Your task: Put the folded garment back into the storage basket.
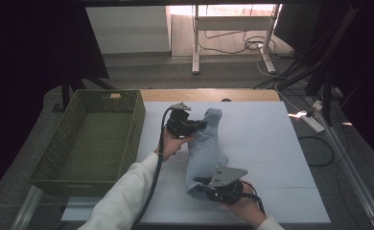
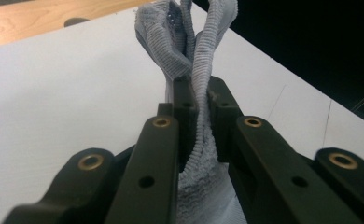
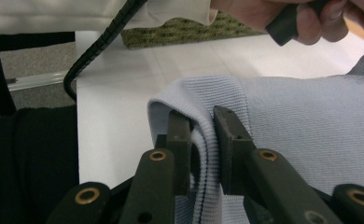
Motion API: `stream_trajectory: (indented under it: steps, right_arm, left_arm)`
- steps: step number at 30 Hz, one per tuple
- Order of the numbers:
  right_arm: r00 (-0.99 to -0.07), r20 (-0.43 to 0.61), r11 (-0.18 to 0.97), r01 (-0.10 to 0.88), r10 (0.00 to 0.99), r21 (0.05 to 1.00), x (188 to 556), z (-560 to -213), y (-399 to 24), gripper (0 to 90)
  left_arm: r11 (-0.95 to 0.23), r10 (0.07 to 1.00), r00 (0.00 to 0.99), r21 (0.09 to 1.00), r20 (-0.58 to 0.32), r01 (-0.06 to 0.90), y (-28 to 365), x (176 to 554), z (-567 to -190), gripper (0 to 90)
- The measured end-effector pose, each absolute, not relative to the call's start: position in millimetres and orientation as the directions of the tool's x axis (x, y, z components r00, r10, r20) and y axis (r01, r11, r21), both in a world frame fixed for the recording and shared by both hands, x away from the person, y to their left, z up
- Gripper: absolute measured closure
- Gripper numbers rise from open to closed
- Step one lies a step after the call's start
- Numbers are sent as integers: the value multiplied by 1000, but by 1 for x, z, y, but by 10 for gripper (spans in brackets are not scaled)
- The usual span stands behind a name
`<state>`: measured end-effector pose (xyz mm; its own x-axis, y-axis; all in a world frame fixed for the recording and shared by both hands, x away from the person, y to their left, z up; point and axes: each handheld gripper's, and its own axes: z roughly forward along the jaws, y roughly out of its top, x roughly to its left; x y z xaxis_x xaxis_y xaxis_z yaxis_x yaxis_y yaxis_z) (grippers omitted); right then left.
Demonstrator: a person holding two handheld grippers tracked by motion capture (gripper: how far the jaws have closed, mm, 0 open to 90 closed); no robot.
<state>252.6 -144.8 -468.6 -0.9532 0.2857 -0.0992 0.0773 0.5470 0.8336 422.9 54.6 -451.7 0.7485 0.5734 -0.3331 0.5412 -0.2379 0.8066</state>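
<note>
the white table [image 1: 271,158] lies under my hands, the green basket [image 1: 94,139] off beyond my left gripper [image 1: 200,125]. the pale blue garment [image 1: 205,148] stretches between my grippers: the left is clenched on its far ribbed edge, my right gripper [image 1: 200,188] pinches the near ribbed hem. i judge i'm mid-fold; next i should bring one end over the other, keeping both grips firm.

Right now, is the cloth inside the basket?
No, the cloth lies on the white table, beside the green basket.
</note>
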Motion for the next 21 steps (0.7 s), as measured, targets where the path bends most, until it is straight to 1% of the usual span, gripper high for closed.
stream_trajectory:
  steps: [8, 21]
  right_arm:
    - [-947, -115, 531, 65, 298, 845, 253, -466, -142, 773]
    - [-932, -128, 461, 46, 340, 886, 255, -453, -143, 775]
  left_arm:
    - [-229, 575, 750, 815, -328, 532, 57, 422, -444, 840]
    - [-210, 578, 755, 836, -311, 506, 62, 422, -424, 839]
